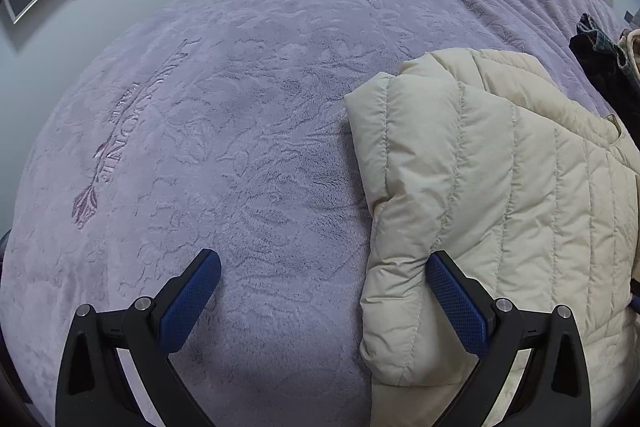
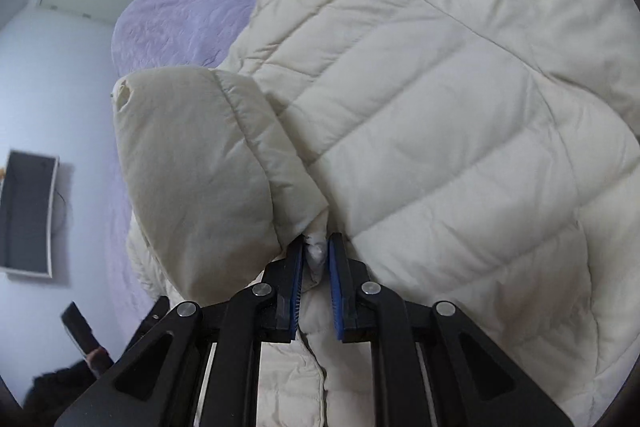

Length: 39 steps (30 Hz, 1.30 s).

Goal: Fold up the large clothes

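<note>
Right wrist view: right gripper (image 2: 316, 253) fingers pinching cream jacket (image 2: 440, 115); left gripper (image 1: 324, 267) fingers spread wide.

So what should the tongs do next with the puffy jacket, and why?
Probably the right tongs, pinched on a bit of the cream puffer jacket, should carry that part across the jacket's body to fold it. The left tongs are wide open over the purple blanket at the jacket's edge, holding nothing.
</note>
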### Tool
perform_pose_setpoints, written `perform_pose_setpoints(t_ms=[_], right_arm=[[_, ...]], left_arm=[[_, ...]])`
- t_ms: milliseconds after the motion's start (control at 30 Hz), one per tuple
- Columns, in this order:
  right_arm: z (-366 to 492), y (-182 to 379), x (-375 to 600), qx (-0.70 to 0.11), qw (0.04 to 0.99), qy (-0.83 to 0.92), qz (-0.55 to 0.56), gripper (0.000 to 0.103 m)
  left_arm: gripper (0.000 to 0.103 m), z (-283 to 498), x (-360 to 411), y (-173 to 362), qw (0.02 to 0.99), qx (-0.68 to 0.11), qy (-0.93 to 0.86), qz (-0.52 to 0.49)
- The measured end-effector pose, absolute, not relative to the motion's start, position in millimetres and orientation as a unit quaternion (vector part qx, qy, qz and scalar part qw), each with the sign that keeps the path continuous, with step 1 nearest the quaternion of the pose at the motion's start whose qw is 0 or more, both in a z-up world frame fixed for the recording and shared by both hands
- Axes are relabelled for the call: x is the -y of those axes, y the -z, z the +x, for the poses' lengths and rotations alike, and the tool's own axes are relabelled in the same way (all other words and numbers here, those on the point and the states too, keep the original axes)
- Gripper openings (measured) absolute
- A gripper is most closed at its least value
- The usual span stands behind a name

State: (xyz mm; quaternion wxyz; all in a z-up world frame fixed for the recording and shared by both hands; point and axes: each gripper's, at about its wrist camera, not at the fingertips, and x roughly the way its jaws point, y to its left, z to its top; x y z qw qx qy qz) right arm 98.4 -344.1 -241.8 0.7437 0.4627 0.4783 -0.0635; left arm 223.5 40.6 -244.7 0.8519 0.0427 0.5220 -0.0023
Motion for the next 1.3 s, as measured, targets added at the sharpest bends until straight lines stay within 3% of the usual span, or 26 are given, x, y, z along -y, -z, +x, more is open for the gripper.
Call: perform_pose_setpoints(t_ms=[67,233,367,467,667,867,1200,1300], right_arm=[[86,240,353,-0.469,0.738,0.076,0.479,0.036],[57,212,364,-0.450,0.758,0.158,0.445,0.036],[61,168,352,-0.411,0.829,0.165,0.342,0.036],[93,164,343,-0.426,0.854,0.122,0.273,0.036],[111,234,358,-0.506,0.796,0.104,0.315,0.032],[98,232,359,-0.506,0.796,0.105,0.316,0.032],[55,214,378,-0.504,0.780,0.108,0.354,0.039],[39,208,384,-0.503,0.772,0.104,0.374,0.052]], left_arm=[[0.103,224,-41,245,0.852,-0.523,0.001,0.043],[0.103,225,-40,247,0.851,-0.524,-0.004,0.044],[0.103,225,-37,248,0.850,-0.524,-0.006,0.050],[0.103,227,-39,250,0.849,-0.526,-0.009,0.054],[0.103,229,-37,252,0.844,-0.534,-0.008,0.055],[0.103,230,-34,252,0.844,-0.533,-0.011,0.063],[0.103,218,-19,210,0.848,-0.524,0.004,0.076],[0.103,204,-5,190,0.849,-0.521,0.024,0.080]])
